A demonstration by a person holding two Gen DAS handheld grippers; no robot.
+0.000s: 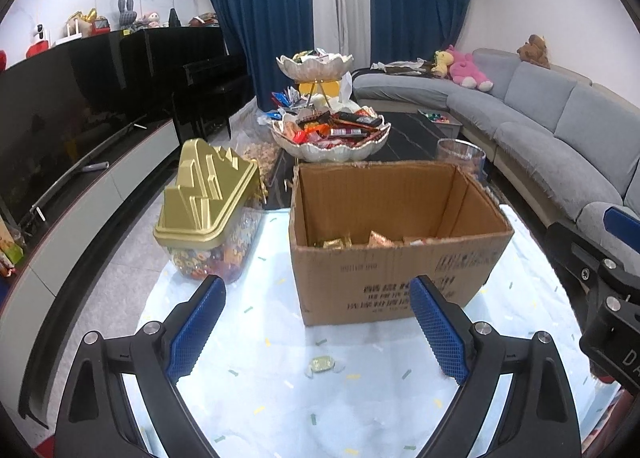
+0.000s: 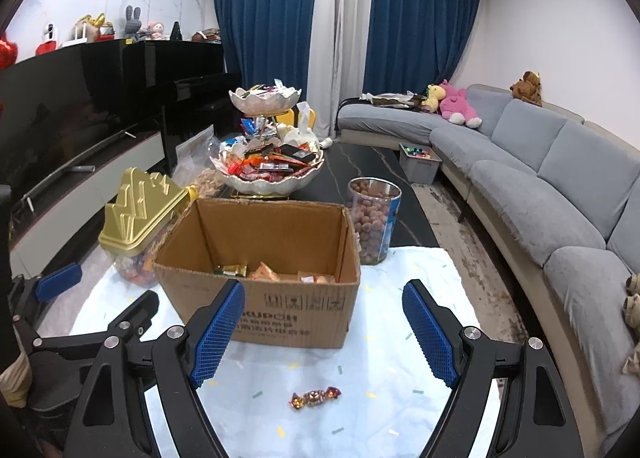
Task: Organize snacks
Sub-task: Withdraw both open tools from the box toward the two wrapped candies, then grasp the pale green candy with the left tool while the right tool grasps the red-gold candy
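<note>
Your left gripper [image 1: 318,324] stands wide open, empty, above a green-gold wrapped candy [image 1: 322,364] on the table's light cloth [image 1: 360,410]. Your right gripper [image 2: 323,332], likewise open and empty, hangs over a brown twist-wrapped candy [image 2: 316,397]. The cardboard box [image 2: 260,270] sits mid-cloth; its front wall hides most contents. The gold-lidded jar [image 1: 208,214] stands at the cloth's left edge.

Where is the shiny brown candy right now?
In the right wrist view, the brown candy lies on the pale tablecloth, in front of the cardboard box and between the open right claw's blue pads.
</note>
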